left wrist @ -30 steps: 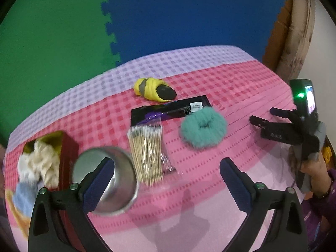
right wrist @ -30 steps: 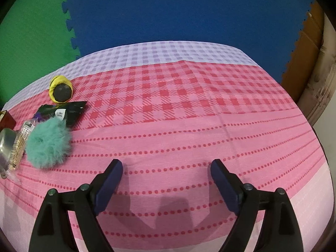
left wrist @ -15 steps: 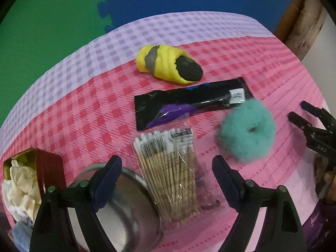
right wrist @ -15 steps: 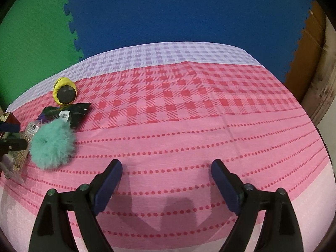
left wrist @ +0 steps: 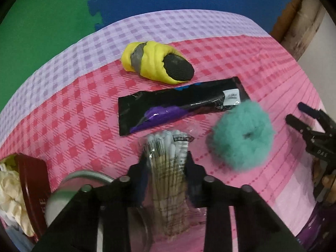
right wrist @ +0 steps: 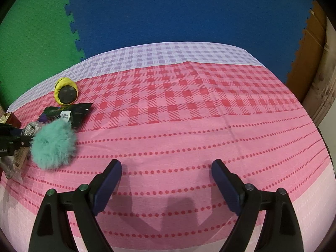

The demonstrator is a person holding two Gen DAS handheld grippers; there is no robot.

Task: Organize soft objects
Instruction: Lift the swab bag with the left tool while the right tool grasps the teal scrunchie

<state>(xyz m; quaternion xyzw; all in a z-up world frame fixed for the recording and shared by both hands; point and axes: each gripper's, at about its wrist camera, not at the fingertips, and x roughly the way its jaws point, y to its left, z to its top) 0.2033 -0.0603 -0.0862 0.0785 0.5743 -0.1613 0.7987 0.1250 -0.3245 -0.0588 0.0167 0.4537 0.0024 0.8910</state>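
My left gripper (left wrist: 167, 163) is shut on a clear packet of cotton swabs (left wrist: 168, 174) lying on the pink checked tablecloth. To its right lies a fluffy teal scrunchie (left wrist: 241, 134), also in the right wrist view (right wrist: 53, 145). Behind are a black packet with a purple item (left wrist: 180, 107) and a yellow rolled cloth with a dark end (left wrist: 157, 62). My right gripper (right wrist: 166, 180) is open and empty over bare cloth, right of the scrunchie; it shows in the left wrist view (left wrist: 302, 115).
A red box (left wrist: 31, 180) holding cream soft items stands at the lower left, with a metal bowl (left wrist: 84, 180) beside it. Green and blue foam mats lie beyond the table's far edge. A wooden post (left wrist: 302, 19) stands at the right.
My left gripper has moved down and forward onto the cotton swab packet and closed on it. The right gripper has hardly moved.
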